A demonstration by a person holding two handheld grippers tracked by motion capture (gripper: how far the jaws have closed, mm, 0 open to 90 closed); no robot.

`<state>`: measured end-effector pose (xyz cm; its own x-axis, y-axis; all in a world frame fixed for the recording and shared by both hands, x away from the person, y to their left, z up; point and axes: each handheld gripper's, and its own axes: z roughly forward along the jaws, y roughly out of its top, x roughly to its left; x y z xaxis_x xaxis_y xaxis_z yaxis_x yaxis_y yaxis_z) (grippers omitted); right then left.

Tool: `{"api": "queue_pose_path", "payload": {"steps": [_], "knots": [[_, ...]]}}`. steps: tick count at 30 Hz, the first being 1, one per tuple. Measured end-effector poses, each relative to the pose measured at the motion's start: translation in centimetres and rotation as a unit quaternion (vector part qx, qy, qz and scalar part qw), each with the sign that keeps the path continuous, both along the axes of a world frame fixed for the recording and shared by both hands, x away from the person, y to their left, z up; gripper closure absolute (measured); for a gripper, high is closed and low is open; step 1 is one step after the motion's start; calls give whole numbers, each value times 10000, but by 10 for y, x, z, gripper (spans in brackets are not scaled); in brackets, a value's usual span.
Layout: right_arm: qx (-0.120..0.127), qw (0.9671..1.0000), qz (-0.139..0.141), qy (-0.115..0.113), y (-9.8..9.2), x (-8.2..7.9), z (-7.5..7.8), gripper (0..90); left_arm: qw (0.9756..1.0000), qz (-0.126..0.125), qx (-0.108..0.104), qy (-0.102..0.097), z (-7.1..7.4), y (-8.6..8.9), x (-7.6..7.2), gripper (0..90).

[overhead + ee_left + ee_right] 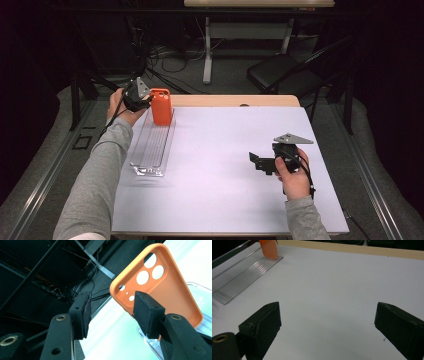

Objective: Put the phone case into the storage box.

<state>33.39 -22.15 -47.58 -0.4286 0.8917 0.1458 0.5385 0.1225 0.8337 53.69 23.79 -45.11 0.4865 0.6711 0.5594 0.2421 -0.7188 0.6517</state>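
An orange phone case (pixel 161 106) stands upright at the far end of a clear plastic tray (pixel 150 150) on the left side of the table. My left gripper (pixel 145 102) is right beside it on the left. In the left gripper view the jaws (pixel 112 312) stand apart with nothing pinched, and the case (pixel 162 287), camera holes up, rises just behind the right-hand pad (pixel 147 315). My right gripper (pixel 257 161) rests low over the white mat at right, wide open and holding nothing (pixel 327 315). From there the case (pixel 269 249) and tray (pixel 242 277) lie far off.
A white mat (pixel 225 175) covers the table, with a wooden edge (pixel 240 100) at the back. Beyond it are a black chair (pixel 280 72), cables on the floor and a desk leg (pixel 207 50). A metal frame post (pixel 75 100) stands at the left.
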Motion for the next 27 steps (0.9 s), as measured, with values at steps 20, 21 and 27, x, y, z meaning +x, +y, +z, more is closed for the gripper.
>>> {"api": "queue_pose_path", "payload": {"steps": [20, 21, 27], "knots": [[2, 10000, 18, 30, 2, 2, -1, 69, 9922, 508, -871, 735, 12, 11, -7, 410], [-3, 10000, 30, 22, 2, 2, -1, 69, 9911, 520, -945, 778, 13, 11, -8, 404], [-28, 10000, 68, 37, 4, 3, -2, 69, 9841, 555, -1344, 1016, 18, 17, -10, 374]]}}
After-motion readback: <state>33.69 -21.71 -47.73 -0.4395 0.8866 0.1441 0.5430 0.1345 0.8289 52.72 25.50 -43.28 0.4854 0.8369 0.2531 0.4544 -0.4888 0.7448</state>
